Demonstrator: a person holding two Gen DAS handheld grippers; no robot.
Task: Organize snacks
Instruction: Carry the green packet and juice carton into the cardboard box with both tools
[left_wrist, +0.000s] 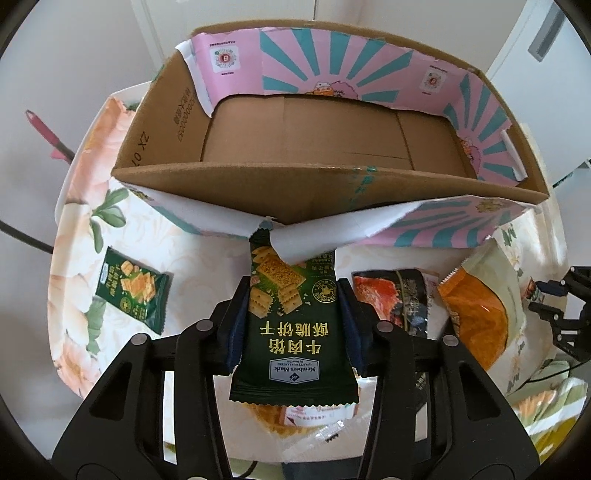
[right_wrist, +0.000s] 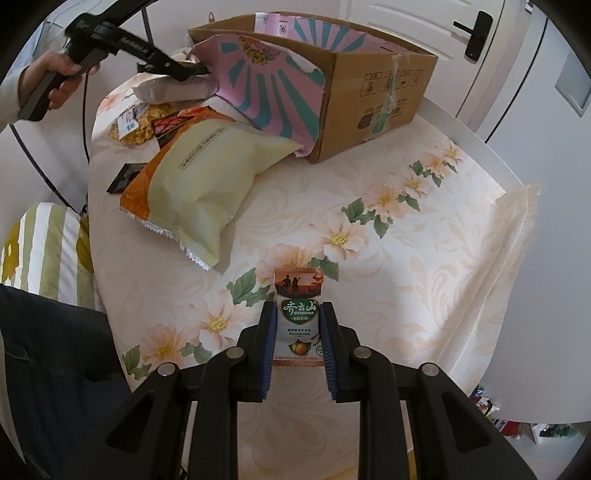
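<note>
My left gripper is shut on a dark green cracker packet and holds it above the table, just in front of the open cardboard box, whose bottom is bare. The packet's far end touches a folded-down pink flap. My right gripper is shut on a small white and orange snack packet low over the floral tablecloth, well short of the box. The left gripper also shows in the right wrist view, at the box's flap.
A second green cracker packet lies at left. A dark red-black packet and a large orange-and-cream bag lie at right; the bag lies beside the box. More snacks lie behind it. A striped cushion is beyond the table edge.
</note>
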